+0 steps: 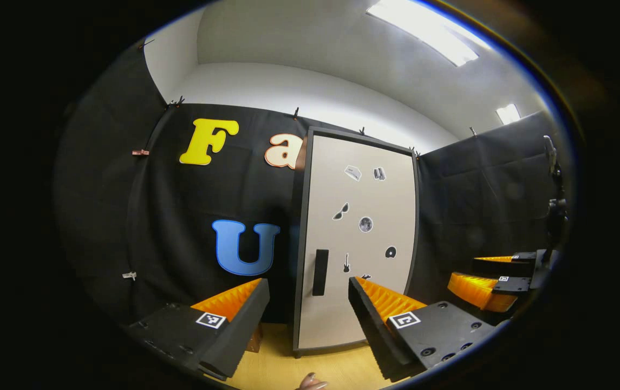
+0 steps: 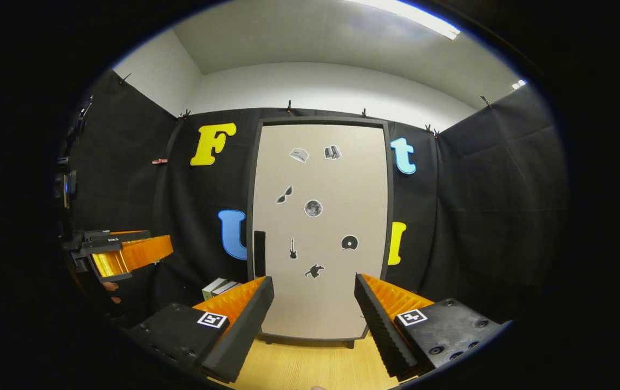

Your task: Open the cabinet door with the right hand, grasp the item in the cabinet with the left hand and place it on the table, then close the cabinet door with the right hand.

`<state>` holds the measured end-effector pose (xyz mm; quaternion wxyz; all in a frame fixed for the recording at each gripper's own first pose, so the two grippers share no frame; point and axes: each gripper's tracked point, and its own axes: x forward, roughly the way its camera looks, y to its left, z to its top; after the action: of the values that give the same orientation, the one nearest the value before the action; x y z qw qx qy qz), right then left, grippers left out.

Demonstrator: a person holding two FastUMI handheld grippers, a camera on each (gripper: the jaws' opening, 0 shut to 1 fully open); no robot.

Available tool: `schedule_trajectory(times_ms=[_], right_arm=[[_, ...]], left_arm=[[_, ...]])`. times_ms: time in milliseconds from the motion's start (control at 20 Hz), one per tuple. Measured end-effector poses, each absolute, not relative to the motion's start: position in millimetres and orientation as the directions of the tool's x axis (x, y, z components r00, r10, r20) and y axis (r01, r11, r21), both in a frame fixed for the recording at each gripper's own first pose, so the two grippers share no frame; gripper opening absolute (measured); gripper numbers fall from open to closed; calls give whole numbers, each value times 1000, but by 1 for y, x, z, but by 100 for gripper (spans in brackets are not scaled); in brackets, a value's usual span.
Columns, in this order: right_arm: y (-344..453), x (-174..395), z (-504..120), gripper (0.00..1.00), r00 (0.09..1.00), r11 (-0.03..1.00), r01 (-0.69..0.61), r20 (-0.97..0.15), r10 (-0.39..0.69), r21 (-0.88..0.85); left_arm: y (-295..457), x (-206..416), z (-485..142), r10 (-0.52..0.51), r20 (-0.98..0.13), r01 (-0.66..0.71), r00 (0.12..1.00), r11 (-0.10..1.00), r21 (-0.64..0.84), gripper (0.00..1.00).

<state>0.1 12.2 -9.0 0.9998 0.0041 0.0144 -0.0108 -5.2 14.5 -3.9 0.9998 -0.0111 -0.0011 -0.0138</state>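
Left gripper wide open, holding nothing, facing shut cabinet door at table's back edge. Dark handle upright along door's left edge: likely stiff, best pinched across its middle. Item hidden inside, weight unknowable. Right gripper likewise agape, empty, well short of handle

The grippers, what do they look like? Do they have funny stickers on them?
Each gripper has two long wedge-shaped jaws with ribbed, zigzag inner faces. The left gripper and right gripper sit on dark blocks with round screw holes. Every block carries a small square black-and-white marker, like a little maze sticker.
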Motion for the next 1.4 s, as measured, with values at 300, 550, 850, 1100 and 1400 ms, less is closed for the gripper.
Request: schedule_trajectory(times_ms=[300, 550, 850, 1100, 1400], right_arm=[[42, 5, -18, 98, 999, 1000, 4, -45, -4, 0], [69, 17, -25, 98, 999, 1000, -2, -47, 1, -3], [93, 43, -35, 97, 998, 1000, -19, -63, 19, -1], [114, 85, -44, 97, 996, 998, -67, -57, 67, 16], [135, 152, -68, 97, 991, 994, -109, -75, 110, 28]], left_arm=[[26, -14, -8, -52, -2, 52, 999, 999, -10, 93], [43, -24, -10, -71, -9, 70, 997, 997, -25, 94], [54, -33, -12, -72, -13, 72, 997, 997, -7, 93], [58, -34, -14, -47, -6, 46, 999, 999, -22, 93], [62, -26, -13, -7, 17, 7, 1000, 999, -50, 93]])
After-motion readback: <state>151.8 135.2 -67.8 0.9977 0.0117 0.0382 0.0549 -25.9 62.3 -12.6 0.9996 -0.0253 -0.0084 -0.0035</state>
